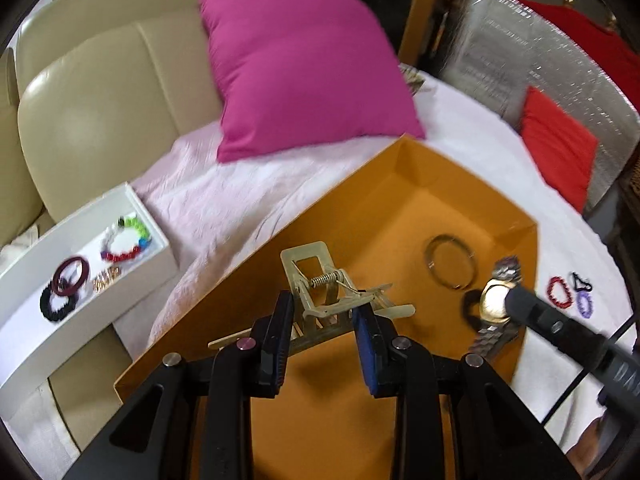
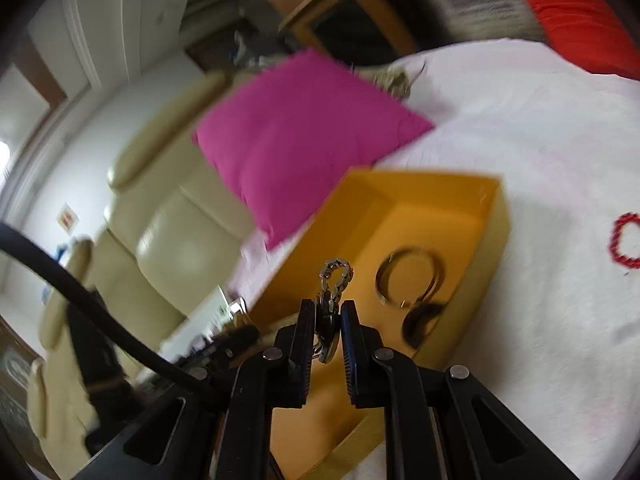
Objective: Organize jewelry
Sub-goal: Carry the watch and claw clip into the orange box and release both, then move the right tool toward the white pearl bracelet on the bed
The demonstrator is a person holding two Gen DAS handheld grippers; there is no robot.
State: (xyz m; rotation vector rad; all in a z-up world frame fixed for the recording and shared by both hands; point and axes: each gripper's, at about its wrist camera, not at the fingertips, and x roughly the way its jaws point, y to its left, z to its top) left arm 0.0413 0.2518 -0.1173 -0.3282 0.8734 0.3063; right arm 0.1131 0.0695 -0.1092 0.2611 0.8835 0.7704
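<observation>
Held over the orange box (image 1: 460, 184): beige hair claw clip (image 1: 320, 292) with a bare metal spring, teeth splayed, pinched in the left gripper (image 1: 324, 312) between black and blue pads. Clenched in the right gripper (image 2: 326, 320): metal wristwatch (image 2: 332, 300), gold round case, silver link band looping up past the fingertips, hanging above the box floor. Same watch (image 1: 496, 300) seen from the left wrist camera at the right side of the box, the right gripper's dark finger across its case. Lying flat on the box floor near the watch: thin metal bangle (image 1: 450, 262) and a dark ring-shaped piece (image 2: 420, 316), too blurred to name.

Left of the box, well apart: white tray (image 1: 24, 280) holding a multicoloured bead bracelet (image 1: 128, 240), a dark red bangle (image 1: 72, 276), a black scrunchie (image 1: 58, 304) and a gold chain piece (image 1: 105, 279). Right of the box on the pale bedspread (image 1: 224, 196): red bead bracelet (image 1: 560, 292), a small purple one (image 1: 585, 305), a black item (image 1: 581, 281) just above it. Behind the box: pink pillow (image 1: 304, 64) against a cream padded headboard (image 1: 100, 100); red cushion (image 1: 556, 148) farther right. Black cable (image 2: 80, 292) crossing the right wrist view left of the box.
</observation>
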